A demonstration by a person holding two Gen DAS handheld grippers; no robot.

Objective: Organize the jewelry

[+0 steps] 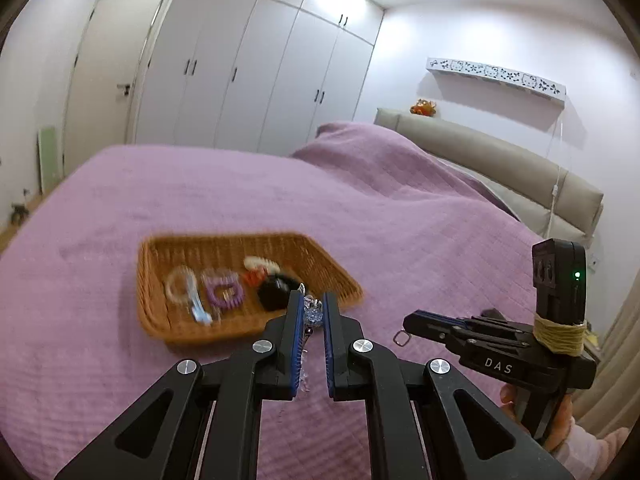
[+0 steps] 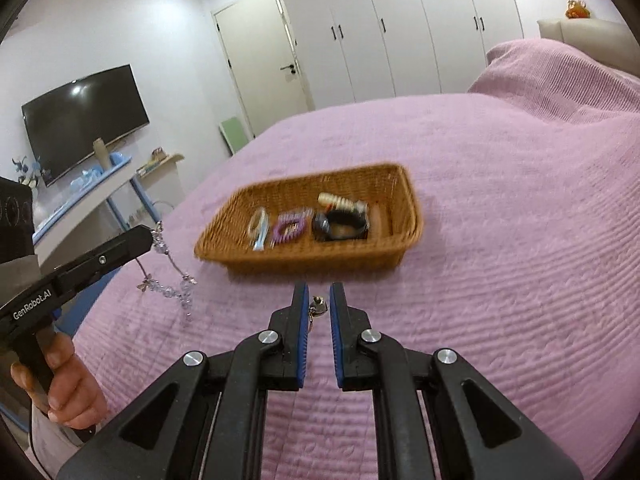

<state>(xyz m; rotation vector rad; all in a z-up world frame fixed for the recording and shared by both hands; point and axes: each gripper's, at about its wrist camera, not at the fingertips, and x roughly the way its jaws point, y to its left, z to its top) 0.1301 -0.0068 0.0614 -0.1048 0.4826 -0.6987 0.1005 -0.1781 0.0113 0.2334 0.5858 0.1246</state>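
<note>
A: Carrying a beaded necklace [image 2: 170, 276] toward the wicker basket [image 2: 396, 256] looks like the step in hand; it hangs above the purple bedspread [image 2: 520, 240], short of the basket.

B: How do the claws stand?

A: The left gripper [image 1: 313, 312] is nearly closed on the blue beads; the right gripper [image 2: 318, 306] is nearly closed on the clasp end.

B: Next move?

A: Probably bringing both ends over the basket rim, clear of the hair ties [image 2: 289, 227] inside, then letting go.

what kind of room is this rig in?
A home bedroom, most likely. The work surface is a bed under a purple cover with a padded headboard, white wardrobes line the far wall, and a wall TV hangs above a desk.
</note>
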